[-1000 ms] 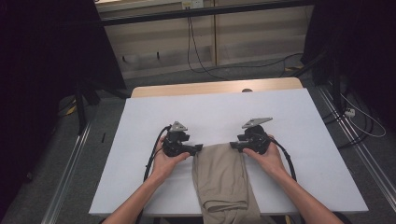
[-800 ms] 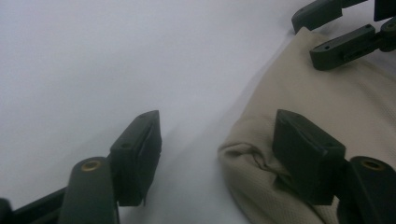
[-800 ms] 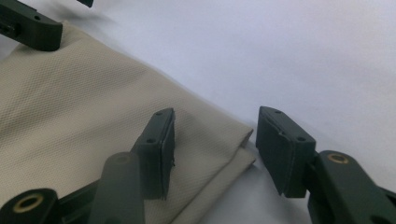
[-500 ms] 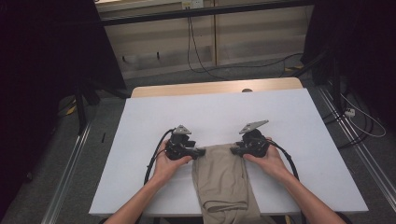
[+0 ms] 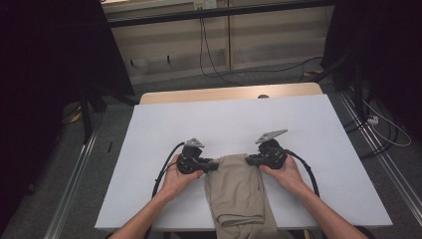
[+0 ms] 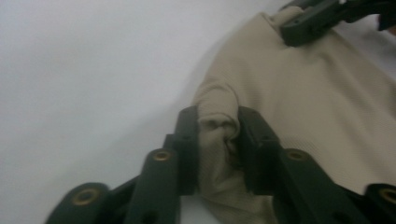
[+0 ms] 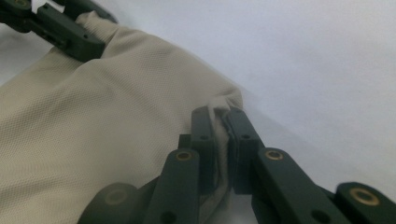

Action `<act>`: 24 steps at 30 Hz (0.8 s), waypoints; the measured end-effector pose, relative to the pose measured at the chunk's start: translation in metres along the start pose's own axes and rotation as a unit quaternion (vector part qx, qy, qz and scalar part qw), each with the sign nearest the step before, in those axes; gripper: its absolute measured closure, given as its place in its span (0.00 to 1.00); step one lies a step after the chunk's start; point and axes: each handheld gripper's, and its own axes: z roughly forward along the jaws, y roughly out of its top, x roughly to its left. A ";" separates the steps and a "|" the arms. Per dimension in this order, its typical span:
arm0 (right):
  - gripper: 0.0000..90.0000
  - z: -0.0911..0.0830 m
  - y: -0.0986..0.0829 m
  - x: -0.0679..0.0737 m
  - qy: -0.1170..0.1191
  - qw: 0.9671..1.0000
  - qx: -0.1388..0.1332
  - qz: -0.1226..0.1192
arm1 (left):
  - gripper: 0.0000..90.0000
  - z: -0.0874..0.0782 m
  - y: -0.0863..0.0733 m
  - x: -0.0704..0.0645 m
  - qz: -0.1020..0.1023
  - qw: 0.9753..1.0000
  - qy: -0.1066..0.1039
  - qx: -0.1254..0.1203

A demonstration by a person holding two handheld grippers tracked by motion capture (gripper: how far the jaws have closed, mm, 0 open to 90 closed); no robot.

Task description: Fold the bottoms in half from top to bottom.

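High view: a white table [image 5: 318, 129] bears a folded tan cloth [image 5: 239, 191] at its near edge. The left gripper [image 5: 215, 165] and right gripper [image 5: 250, 160] each pinch a far corner, likely mid-fold; next, lift together evenly.

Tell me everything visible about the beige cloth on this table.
The beige cloth is a fine-knit fabric, folded into a long strip lying flat on the white table. Its near end hangs past the table's near edge. The left gripper pinches a bunched far corner, and the right gripper clamps the other far corner. Soft creases cross its near part.
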 end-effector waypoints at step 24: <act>0.94 -0.034 0.076 -0.014 -0.038 0.986 -0.153 0.057 | 0.90 -0.041 0.066 0.025 -0.048 0.983 0.066 -0.162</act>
